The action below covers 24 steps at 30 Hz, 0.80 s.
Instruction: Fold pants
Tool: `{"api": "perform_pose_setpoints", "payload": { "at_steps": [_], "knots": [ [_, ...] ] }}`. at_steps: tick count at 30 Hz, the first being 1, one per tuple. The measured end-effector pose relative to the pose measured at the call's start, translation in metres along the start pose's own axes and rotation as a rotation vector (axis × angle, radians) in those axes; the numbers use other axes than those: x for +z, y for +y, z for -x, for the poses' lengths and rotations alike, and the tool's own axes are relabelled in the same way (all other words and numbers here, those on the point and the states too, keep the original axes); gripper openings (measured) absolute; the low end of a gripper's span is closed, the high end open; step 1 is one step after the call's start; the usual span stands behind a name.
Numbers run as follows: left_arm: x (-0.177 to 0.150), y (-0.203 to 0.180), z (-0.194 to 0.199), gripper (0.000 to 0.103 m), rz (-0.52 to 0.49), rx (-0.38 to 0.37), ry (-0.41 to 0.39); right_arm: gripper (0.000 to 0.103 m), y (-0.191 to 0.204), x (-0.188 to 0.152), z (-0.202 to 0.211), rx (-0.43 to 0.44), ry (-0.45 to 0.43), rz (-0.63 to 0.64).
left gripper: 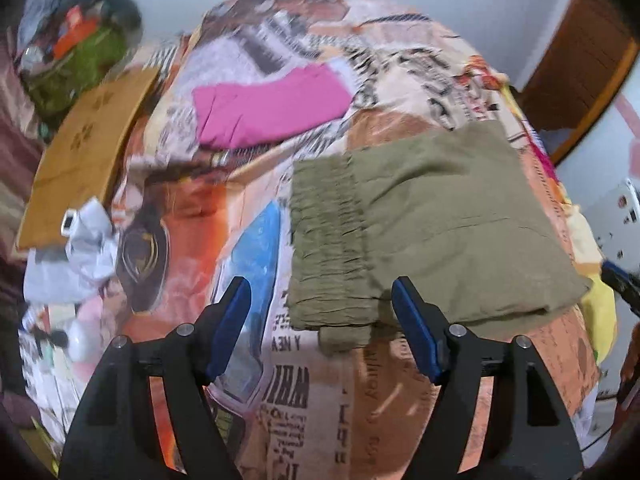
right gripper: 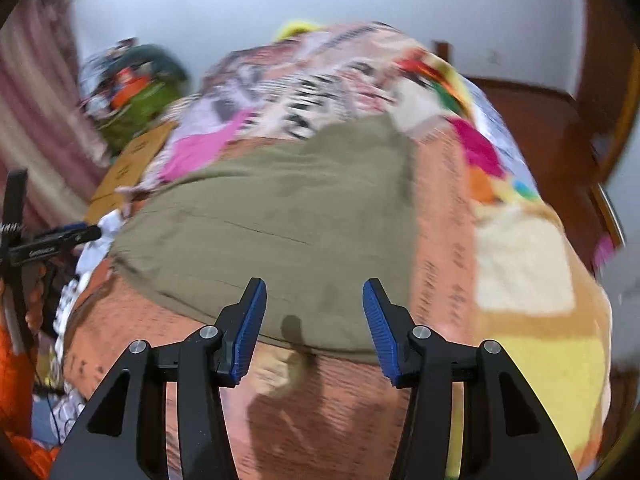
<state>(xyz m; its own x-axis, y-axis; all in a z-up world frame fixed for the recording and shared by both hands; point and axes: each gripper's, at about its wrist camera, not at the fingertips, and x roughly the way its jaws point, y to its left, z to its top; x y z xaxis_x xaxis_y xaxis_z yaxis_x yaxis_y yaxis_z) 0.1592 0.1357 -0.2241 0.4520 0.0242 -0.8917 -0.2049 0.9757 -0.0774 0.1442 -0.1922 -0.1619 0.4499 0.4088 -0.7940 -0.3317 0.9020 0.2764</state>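
Olive-green pants [left gripper: 436,232] lie folded in a flat rectangle on the patterned bedspread [left gripper: 304,392]; the gathered elastic waistband [left gripper: 324,248] is at their left side. My left gripper [left gripper: 322,300] is open and empty, just above the near end of the waistband. In the right wrist view the same pants [right gripper: 280,220] spread across the middle. My right gripper [right gripper: 314,300] is open and empty over their near edge. The left gripper's tool [right gripper: 52,240] shows at the left edge there.
A folded pink garment [left gripper: 272,108] lies farther back on the bed. A cardboard sheet [left gripper: 84,160] and crumpled white plastic [left gripper: 80,256] sit at the left, a pile of clothes [left gripper: 80,56] behind them. A wooden door [left gripper: 580,68] stands at the right.
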Motion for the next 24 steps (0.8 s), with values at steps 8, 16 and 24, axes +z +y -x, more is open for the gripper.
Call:
{"api": "perform_pose_setpoints", "payload": {
  "at_steps": [8,16,24],
  "knots": [
    [-0.008,-0.011,-0.017,0.077,-0.015,-0.005,0.032,0.047,-0.022,-0.018,-0.012,0.027,0.055,-0.112],
    [-0.010,-0.018,-0.026,0.077,-0.019,-0.054,0.057,0.046,-0.017,-0.025,-0.023,0.068,0.055,-0.106],
    [-0.009,-0.019,-0.020,0.067,-0.014,-0.037,0.031,0.015,-0.006,-0.024,-0.015,0.022,-0.014,-0.027]
  ]
}}
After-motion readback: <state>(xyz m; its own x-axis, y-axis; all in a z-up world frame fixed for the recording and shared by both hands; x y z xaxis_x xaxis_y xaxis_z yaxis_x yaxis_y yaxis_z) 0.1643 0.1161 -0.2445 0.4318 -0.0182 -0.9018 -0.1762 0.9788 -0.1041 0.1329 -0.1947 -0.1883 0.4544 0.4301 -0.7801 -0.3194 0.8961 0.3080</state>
